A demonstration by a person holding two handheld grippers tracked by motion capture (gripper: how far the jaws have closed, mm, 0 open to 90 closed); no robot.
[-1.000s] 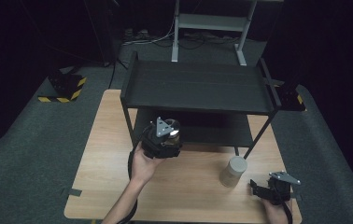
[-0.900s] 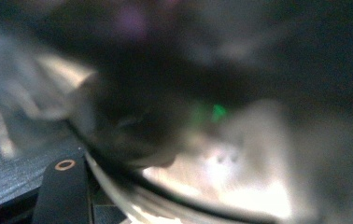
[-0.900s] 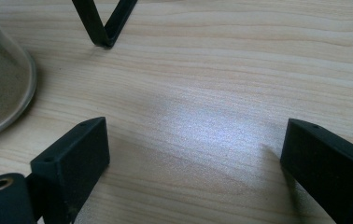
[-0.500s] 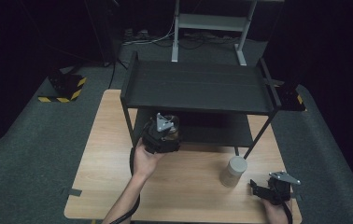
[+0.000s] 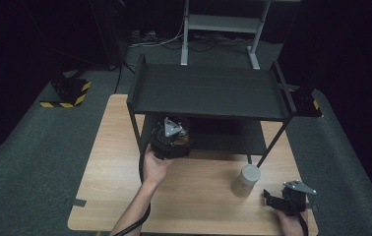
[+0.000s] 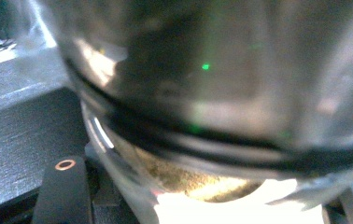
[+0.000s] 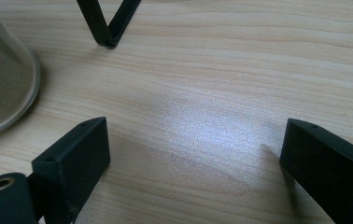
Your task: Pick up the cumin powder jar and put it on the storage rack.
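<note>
The black shelf rack (image 5: 208, 93) stands on the far half of the wooden table (image 5: 105, 167), and its thin legs leave a low gap over the bottom shelf (image 5: 233, 140). The near half of the table is mostly bare wood.

The left gripper (image 5: 170, 140) sits at the front edge of that bottom shelf, just under the top shelf. A glass jar (image 6: 221, 98) is pressed right up against its camera, with something sandy inside near the bottom. The jaws are closed tight on the jar.

The right gripper (image 5: 278, 200) rests low at the near right corner of the table. Its two black jaws stand wide apart with only bare wood between them. A second jar (image 5: 246, 180) stands just beside it, not touching
</note>
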